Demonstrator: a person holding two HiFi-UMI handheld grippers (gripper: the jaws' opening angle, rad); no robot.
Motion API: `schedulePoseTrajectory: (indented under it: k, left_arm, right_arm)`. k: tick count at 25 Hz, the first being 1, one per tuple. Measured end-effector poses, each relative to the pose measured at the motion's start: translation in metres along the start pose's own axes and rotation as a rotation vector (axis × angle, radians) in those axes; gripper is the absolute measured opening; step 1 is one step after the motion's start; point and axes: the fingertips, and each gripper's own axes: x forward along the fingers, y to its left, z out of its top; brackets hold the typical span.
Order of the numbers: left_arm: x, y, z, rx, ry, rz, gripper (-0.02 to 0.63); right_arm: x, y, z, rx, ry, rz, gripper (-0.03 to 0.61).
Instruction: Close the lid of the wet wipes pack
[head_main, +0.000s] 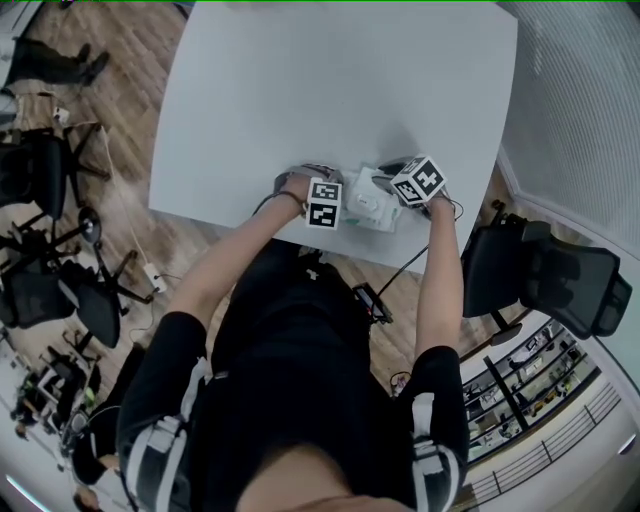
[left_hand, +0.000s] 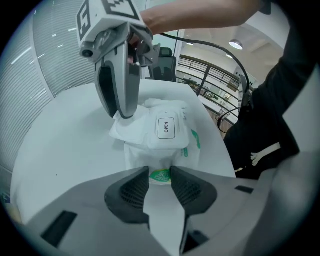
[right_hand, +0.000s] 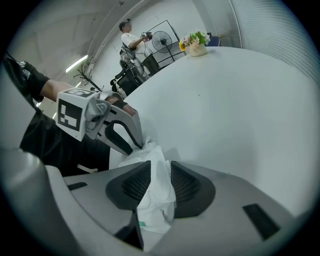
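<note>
The white wet wipes pack (head_main: 372, 208) lies near the table's front edge, between both grippers. In the left gripper view its lid (left_hand: 166, 128), marked OPEN, lies flat on the pack (left_hand: 150, 150). My left gripper (left_hand: 160, 172) is shut on the pack's near end, by the green logo. My right gripper (right_hand: 156, 167) holds crumpled white pack material (right_hand: 159, 200) between its pads. From the left gripper view the right gripper (left_hand: 125, 114) comes down on the pack's far left corner. The left gripper (right_hand: 142, 146) touches the pack's other end in the right gripper view.
The white table (head_main: 330, 90) stretches away behind the pack. A black office chair (head_main: 545, 270) stands at the right, more chairs (head_main: 40, 170) at the left. A flower pot (right_hand: 197, 44) sits at the table's far edge; a person (right_hand: 131, 35) and a fan (right_hand: 162, 41) are beyond.
</note>
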Motion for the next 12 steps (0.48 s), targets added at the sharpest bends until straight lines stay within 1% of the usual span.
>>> schedulePoseTrajectory:
  k: [3,6,9,12]
  left_arm:
    - [0.000,-0.001,-0.001,-0.001,0.007,0.005,0.146]
    - [0.001,-0.002,0.001,-0.009,0.014,0.015,0.146]
    - [0.003,0.000,0.001,-0.020,0.020,0.023,0.146]
    - [0.002,0.000,-0.001,-0.024,0.025,0.032,0.146]
  right_arm:
    - [-0.016,0.024,0.002,-0.033,-0.026,0.018,0.129]
    - [-0.025,0.048,-0.007,-0.075,-0.013,0.020,0.120]
    - [-0.017,0.064,-0.020,-0.090,0.000,0.026,0.111]
    - [-0.001,0.080,-0.033,-0.078,0.015,0.033,0.107]
